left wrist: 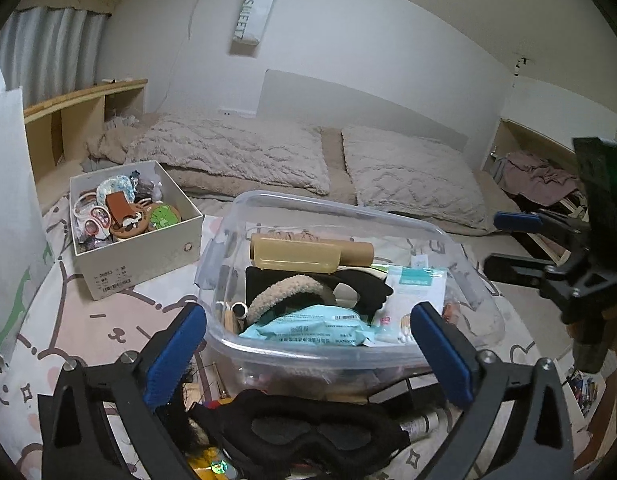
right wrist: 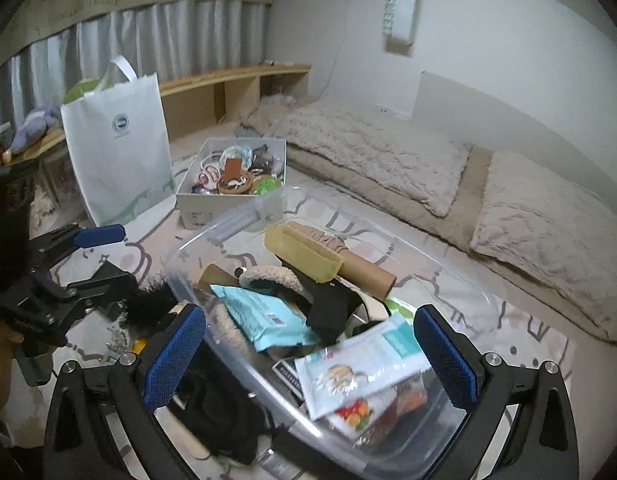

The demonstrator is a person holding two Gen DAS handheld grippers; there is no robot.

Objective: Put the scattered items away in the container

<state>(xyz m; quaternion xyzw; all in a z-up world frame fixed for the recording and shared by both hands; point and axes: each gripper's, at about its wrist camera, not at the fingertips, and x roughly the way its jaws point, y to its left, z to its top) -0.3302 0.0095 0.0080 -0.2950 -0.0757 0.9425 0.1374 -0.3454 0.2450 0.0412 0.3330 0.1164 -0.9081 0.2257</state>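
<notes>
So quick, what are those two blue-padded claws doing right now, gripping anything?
Left gripper: open, holding nothing.
Right gripper: open, holding nothing.

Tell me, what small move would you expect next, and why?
Probably the left gripper dips toward the black eye mask just below it. Its jaws stand wide open and empty, the mask lies on the bed outside the clear plastic bin, and the bin has room on top.

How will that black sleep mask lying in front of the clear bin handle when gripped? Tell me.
The black sleep mask looks soft and padded, so it will probably flop and sag from one edge. Likely light. Its fabric should grip well against the left gripper's textured pads.
</notes>
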